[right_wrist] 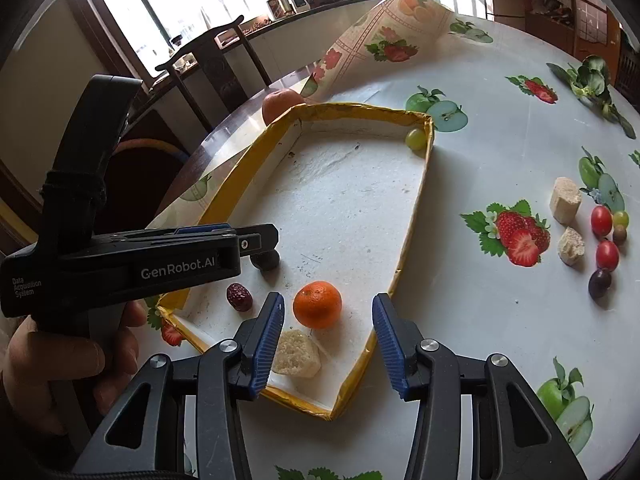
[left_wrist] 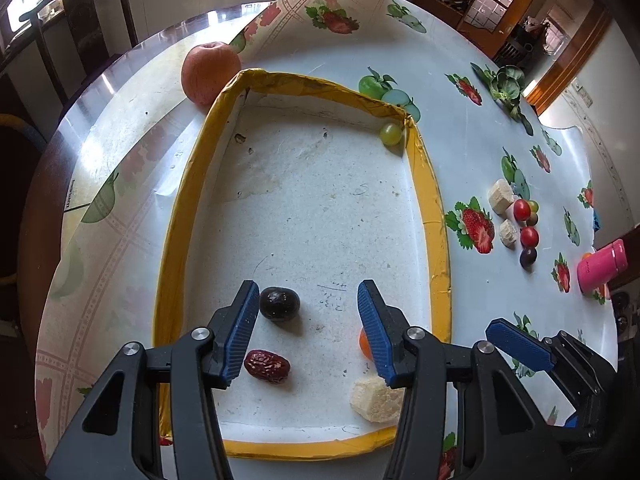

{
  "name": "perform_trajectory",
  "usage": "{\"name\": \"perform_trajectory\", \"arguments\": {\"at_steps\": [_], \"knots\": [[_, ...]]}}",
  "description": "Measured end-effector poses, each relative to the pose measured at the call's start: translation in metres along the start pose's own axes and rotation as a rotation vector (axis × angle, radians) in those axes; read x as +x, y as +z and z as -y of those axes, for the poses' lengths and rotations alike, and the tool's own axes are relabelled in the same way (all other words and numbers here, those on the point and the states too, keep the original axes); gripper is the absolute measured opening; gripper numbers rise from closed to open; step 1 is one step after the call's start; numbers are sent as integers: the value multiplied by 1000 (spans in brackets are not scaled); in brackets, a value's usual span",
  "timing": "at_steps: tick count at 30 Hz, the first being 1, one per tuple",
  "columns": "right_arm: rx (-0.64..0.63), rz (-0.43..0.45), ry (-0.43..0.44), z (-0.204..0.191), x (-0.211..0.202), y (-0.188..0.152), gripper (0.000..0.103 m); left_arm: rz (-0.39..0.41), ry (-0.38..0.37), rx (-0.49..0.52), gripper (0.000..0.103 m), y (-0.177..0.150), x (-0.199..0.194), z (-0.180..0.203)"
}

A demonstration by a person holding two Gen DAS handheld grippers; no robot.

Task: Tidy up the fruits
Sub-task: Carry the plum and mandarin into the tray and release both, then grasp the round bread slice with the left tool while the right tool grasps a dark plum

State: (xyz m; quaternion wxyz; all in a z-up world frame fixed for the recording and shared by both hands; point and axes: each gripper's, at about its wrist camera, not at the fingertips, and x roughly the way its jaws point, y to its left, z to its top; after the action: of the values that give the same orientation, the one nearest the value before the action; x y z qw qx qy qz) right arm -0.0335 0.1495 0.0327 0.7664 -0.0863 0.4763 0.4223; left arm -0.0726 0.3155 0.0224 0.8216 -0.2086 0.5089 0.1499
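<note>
So both claws were hanging over the near end of the yellow-rimmed tray point(left_wrist: 434, 216), and neither had anything in it. The left claw point(left_wrist: 308, 328) stood open with a dark plum-like fruit point(left_wrist: 279, 304) lying loose just beside its left pad, not touched. The right claw point(right_wrist: 328, 340) was open too, with the mandarin point(right_wrist: 317, 305) sitting on the tray floor just beyond its tips.

Also in the tray: a wrinkled red date point(left_wrist: 267, 366) near the left corner, a pale crumbly chunk point(right_wrist: 296, 354) (can't tell what it is) at the near edge, and a green grape point(left_wrist: 391, 134) way off in the far right corner. A big apple point(left_wrist: 210, 72) sat outside the tray against its far left corner.

Still loose on the surface to the right: two cherry tomatoes point(right_wrist: 601, 221), a dark grape point(right_wrist: 599, 283), and two more pale chunks point(right_wrist: 565, 195).

Handling guess: the tomatoes and grapes look smooth, round and soft, so they'd likely roll or squirt out of a hard pinch. I'd close gently across the widest part. The chunks look crumbly, so take them by the flat sides. The apple looks heavy and too wide for an easy grab.
</note>
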Motion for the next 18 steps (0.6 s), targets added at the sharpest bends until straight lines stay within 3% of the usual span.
{"name": "perform_trajectory", "arguments": {"at_steps": [18], "knots": [[126, 29, -78, 53, -45, -36, 48, 0, -49, 52, 50, -11, -12, 44]]}}
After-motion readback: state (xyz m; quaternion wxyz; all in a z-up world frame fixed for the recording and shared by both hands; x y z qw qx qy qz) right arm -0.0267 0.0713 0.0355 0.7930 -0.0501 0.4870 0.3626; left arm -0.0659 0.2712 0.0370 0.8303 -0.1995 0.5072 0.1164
